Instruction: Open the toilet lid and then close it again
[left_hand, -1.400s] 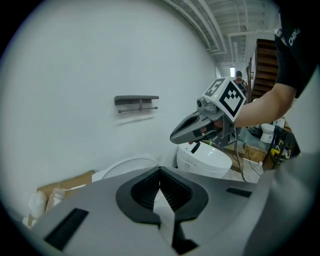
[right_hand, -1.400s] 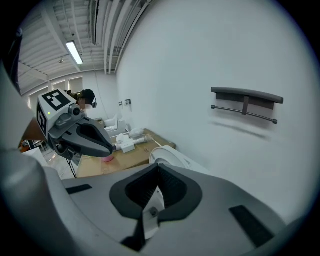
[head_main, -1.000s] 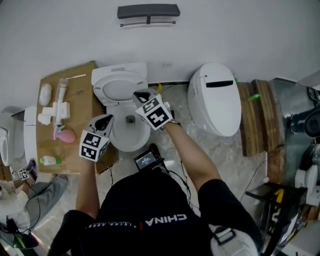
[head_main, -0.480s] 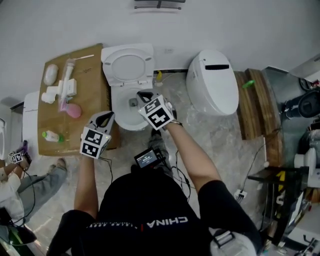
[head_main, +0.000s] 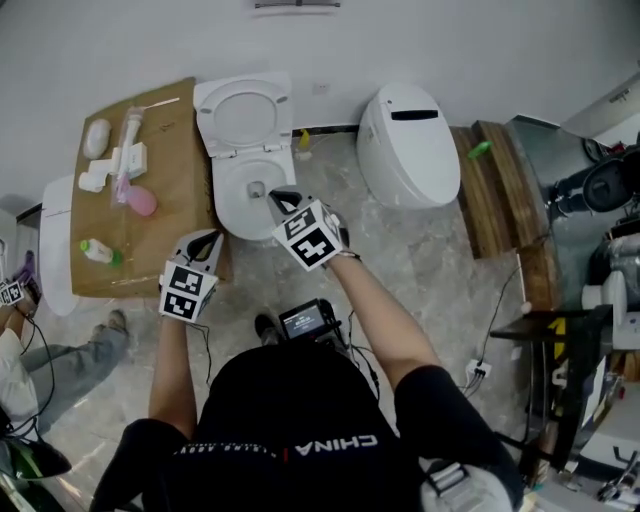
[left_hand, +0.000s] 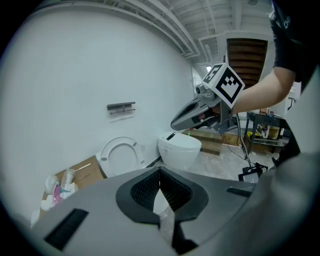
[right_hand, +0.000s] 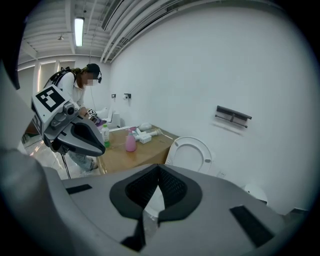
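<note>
- The toilet lid (head_main: 243, 112) stands raised, tipped back against the white wall (head_main: 450, 40). The bowl (head_main: 240, 205) below it lies open.
- The left gripper (left_hand: 160, 176) has its jaws pressed together with nothing between them. From above it hangs over the near corner of the brown board (head_main: 170, 150), just left of the bowl and apart from it.
- The right gripper (right_hand: 159, 174) is closed the same way and empty. From above its tip overlaps the bowl's front edge. The left gripper view shows it held up in the air, clear of the toilet.
- Neither gripper touches the lid.
- A second toilet (head_main: 408, 145) with its lid down sits just to the right of the open one. Wooden planks (head_main: 495, 190) lie on the floor beyond it.
- The brown board is left of the open toilet. It carries a pink bottle (head_main: 141, 201), a green-capped bottle (head_main: 98, 252) and a few white items I can't make out.
- A dark bar (right_hand: 233, 116) is fixed to the wall above the raised lid.
- A small lit screen (head_main: 308, 320) hangs at the waist of the person holding the grippers.
- Another person (right_hand: 75, 95) stands at the far end of the board.
</note>
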